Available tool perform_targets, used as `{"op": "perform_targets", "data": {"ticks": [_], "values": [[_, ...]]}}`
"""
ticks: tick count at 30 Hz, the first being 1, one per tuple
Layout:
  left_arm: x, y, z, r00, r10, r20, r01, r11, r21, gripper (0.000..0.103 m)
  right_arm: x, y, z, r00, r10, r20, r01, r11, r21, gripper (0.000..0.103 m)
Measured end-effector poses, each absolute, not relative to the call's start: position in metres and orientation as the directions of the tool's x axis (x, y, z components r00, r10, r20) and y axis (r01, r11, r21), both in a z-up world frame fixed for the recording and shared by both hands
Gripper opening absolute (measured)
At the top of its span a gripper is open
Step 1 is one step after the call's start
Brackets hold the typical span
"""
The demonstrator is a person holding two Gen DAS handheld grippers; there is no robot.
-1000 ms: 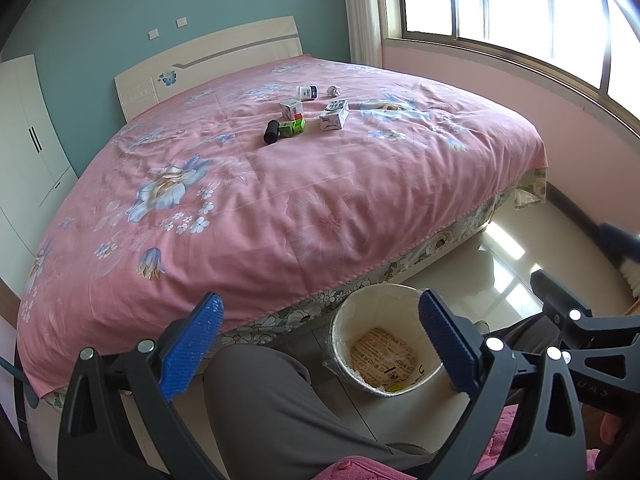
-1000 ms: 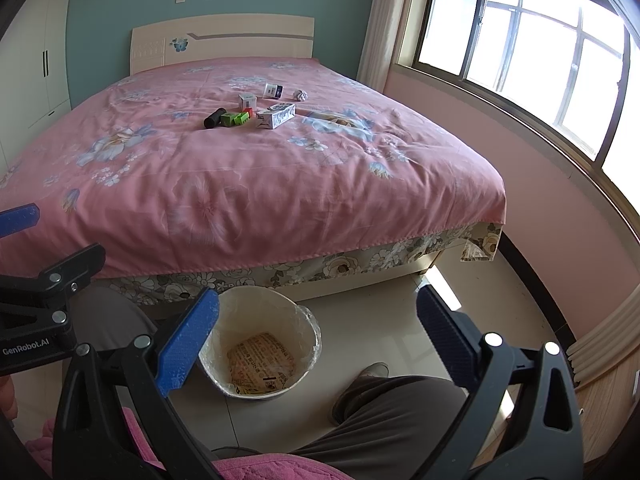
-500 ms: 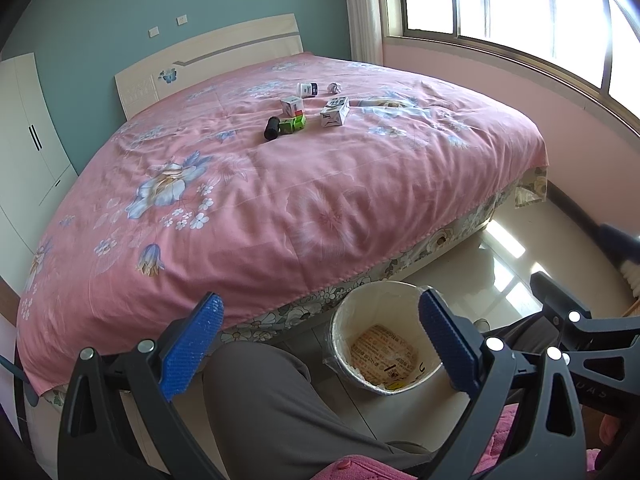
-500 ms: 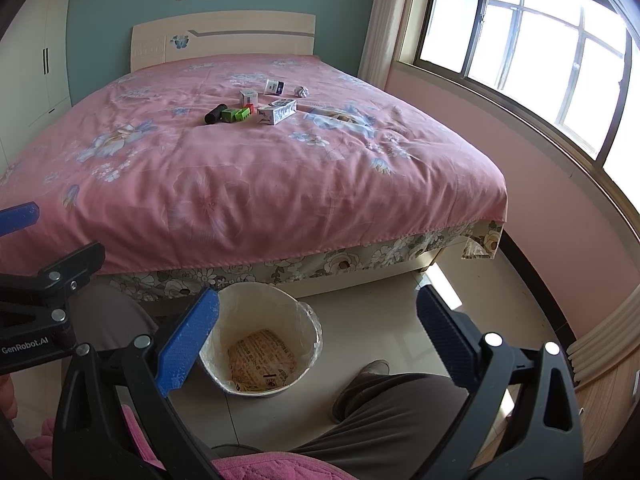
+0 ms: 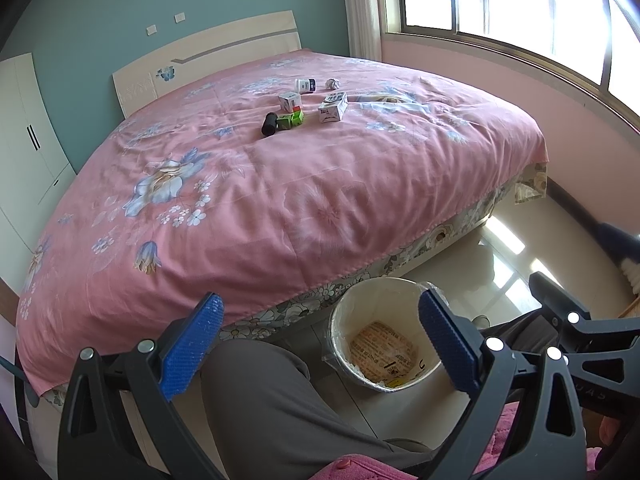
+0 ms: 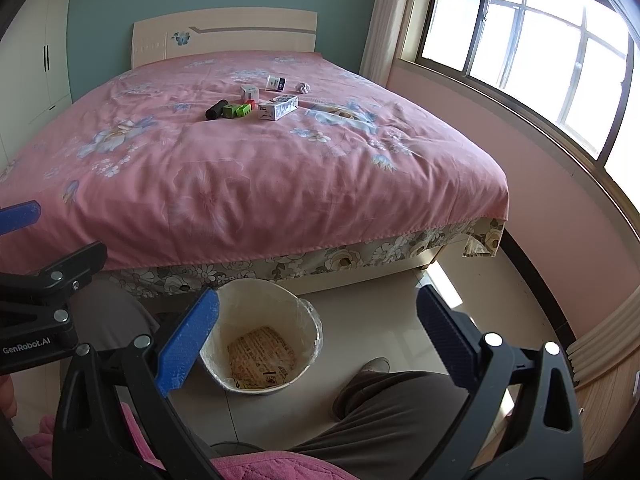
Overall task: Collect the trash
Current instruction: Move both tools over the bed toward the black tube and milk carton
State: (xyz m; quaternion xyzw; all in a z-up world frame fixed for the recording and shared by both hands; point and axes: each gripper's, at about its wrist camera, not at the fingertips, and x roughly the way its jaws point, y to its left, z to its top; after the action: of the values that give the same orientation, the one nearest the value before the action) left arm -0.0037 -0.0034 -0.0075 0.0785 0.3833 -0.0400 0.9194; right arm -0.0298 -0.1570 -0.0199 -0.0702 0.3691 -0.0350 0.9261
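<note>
Both the left gripper (image 5: 320,344) and the right gripper (image 6: 318,340) hold their blue-padded fingers wide apart, gripping nothing. A round cream plastic-lined bin (image 6: 308,320), printed paper in its bottom, sits on the floor between the right fingers. Far beyond the fingertips, on the pink floral bedspread (image 6: 248,168), lie small cartons (image 6: 279,107), a black cylinder (image 6: 216,109) and a crumpled paper ball (image 6: 303,87). The left gripper's body reads "GenRobot.AI".

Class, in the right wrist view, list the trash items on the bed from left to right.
Black cylinder → green box → long white carton → crumpled paper ball. The two small white boxes behind overlap these sideways, so they are left out.
</note>
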Motion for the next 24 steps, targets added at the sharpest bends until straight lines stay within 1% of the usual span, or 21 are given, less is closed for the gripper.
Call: {"op": "perform_targets", "data": {"ticks": [5, 8, 12, 16, 20, 24], "values": [[0.001, -0.001, -0.012, 0.700, -0.007, -0.714, 0.121, 0.987, 0.109, 0.099, -0.031, -0.158, -0.023, 0.728, -0.127, -0.674, 0.013, 0.985, -0.171, 0.097], [0.021, 0.001, -0.013, 0.694, 0.008, -0.720, 0.106, 0.988, 0.113, 0.099, -0.020, -0.160, -0.014, 0.736, -0.129, -0.665, 0.004, 0.983, -0.186, 0.097], [0.044, 0.004, -0.005, 0.704, 0.027, -0.710, 0.074, 0.991, 0.110, 0.099, 0.007, -0.161, 0.007, 0.758, -0.100, -0.645, -0.023, 0.983, -0.180, 0.097], [0.080, 0.016, 0.009, 0.700, 0.021, -0.714, 0.033, 0.998, 0.061, 0.099, 0.040, -0.159, 0.033, 0.792, -0.103, -0.601, -0.031, 0.978, -0.208, 0.097], [0.117, 0.023, 0.026, 0.718, 0.049, -0.694, -0.001, 0.998, 0.070, 0.099, 0.078, -0.156, 0.062, 0.821, -0.084, -0.565, -0.048, 0.975, -0.215, 0.096], [0.160, 0.033, 0.039, 0.731, 0.051, -0.681, -0.016, 0.998, 0.058, 0.099, 0.126, -0.151, 0.091, 0.853, -0.076, -0.516, -0.041, 0.976, -0.212, 0.096]]}}
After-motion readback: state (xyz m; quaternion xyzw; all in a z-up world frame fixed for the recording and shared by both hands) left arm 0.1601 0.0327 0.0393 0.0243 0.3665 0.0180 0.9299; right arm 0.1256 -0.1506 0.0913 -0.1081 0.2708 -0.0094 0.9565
